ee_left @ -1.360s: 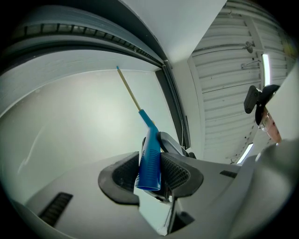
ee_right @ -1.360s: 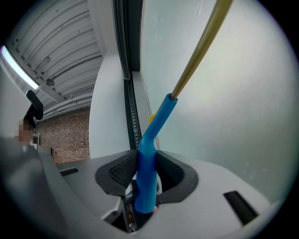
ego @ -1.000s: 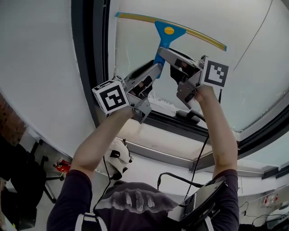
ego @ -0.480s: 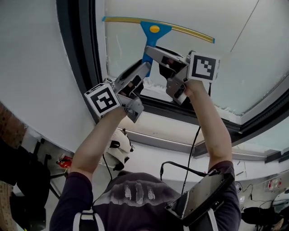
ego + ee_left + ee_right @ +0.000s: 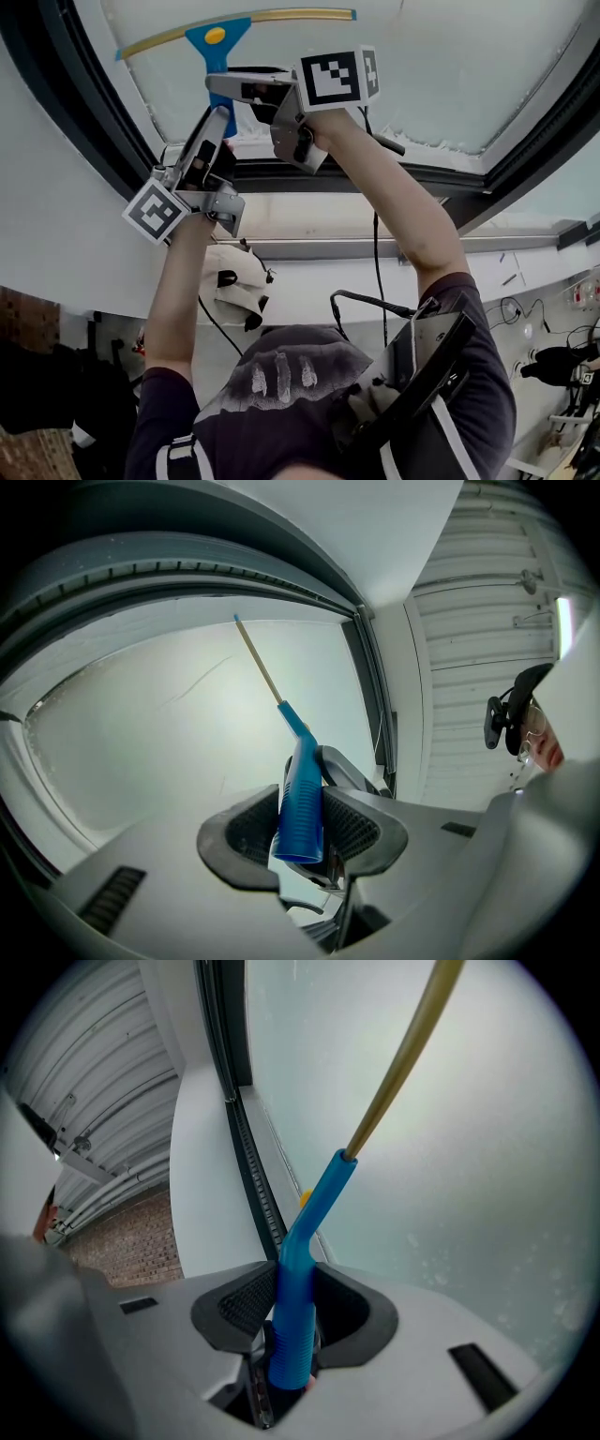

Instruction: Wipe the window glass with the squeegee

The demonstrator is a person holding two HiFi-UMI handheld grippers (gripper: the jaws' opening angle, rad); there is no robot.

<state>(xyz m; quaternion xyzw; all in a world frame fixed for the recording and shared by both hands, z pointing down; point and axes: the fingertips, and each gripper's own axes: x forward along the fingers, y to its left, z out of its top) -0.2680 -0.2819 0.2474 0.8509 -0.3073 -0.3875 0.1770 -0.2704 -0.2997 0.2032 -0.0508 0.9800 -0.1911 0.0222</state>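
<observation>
Downward stroke of the wipe. Both grippers are gripping the squeegee [image 5: 217,42] by its blue handle [image 5: 300,799]. The left gripper [image 5: 217,118] is pinching the handle between its ribbed pads, and the right gripper [image 5: 214,86] is clamping the same handle a little nearer the head, so the two pairs of jaws are sitting almost against each other. Over the last second both hands have been coming down along the window glass [image 5: 441,66], and neither grip has altered. The yellow blade [image 5: 281,16] is now lying closer to the dark lower frame [image 5: 356,174] than it was a second ago, still stretched across the pane. The handle is trailing below the blade toward the person. This suggests the pull is well under way, with the blade drawing down over glass it had stood above. Only the band between blade and lower frame appears left for this pass. Fine specks [image 5: 422,142] are still clinging along that bottom edge, so the stroke probably needs carrying right to the frame.
</observation>
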